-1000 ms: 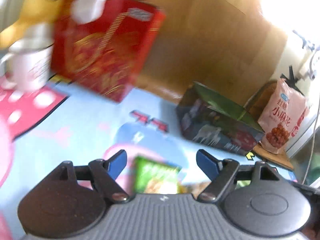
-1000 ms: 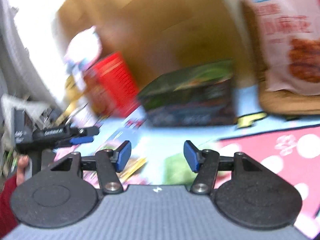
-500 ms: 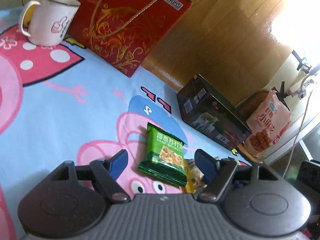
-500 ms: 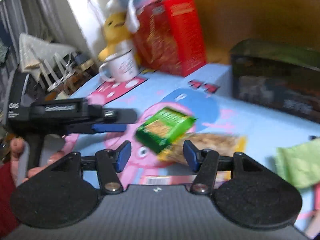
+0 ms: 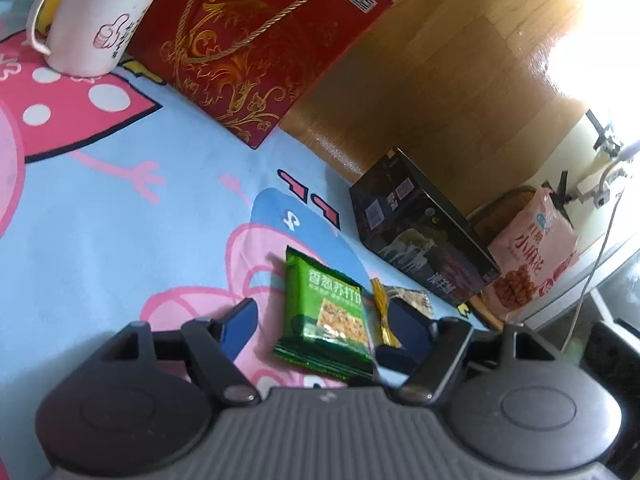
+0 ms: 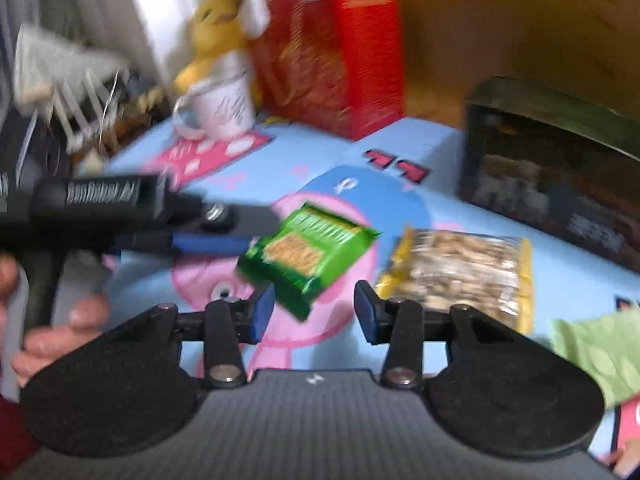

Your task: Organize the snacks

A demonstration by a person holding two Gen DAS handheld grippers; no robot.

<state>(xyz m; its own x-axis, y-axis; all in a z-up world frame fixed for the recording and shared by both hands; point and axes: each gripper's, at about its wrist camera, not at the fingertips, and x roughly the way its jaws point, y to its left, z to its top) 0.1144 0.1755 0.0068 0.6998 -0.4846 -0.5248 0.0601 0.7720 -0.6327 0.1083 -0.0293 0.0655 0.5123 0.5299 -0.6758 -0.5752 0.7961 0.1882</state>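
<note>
You are holding the left gripper with fingers apart, straddling the green packet lying flat on the cloth. It is likely light, crinkly and crushable; grip across its sides gently. The right gripper is hovering spread wide.

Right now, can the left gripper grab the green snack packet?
Probably yes. The left gripper is open, with the green snack packet lying flat between its fingers and nothing covering it.
</note>
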